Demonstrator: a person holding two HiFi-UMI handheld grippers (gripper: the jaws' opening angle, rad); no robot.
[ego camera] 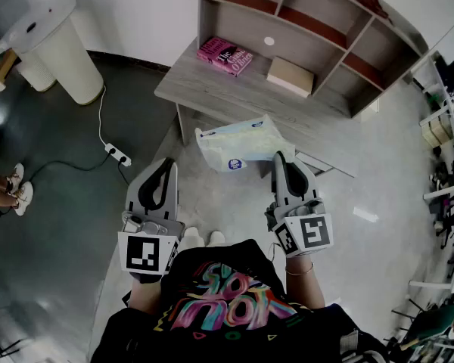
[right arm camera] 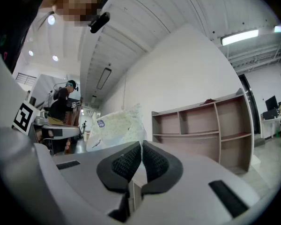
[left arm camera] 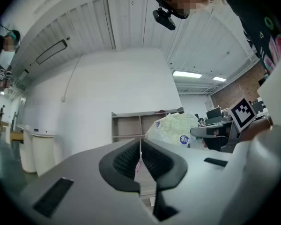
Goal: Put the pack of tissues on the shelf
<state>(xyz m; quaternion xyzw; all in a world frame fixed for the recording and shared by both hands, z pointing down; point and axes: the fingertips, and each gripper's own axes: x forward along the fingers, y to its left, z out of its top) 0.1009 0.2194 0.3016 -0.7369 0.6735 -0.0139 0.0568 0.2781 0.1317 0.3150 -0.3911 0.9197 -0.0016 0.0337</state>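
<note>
I've got the right gripper clamped on an edge of the pale crinkly plastic tissue pack, mid-frame. Left gripper jaws together, empty; open grey floor below.

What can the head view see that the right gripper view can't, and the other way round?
Only the head view: the pink book and tan box on the desk, plus a power strip. Only the right gripper view: the ceiling light. Both: the pack of tissues, pinched in the right gripper, and the shelf.
</note>
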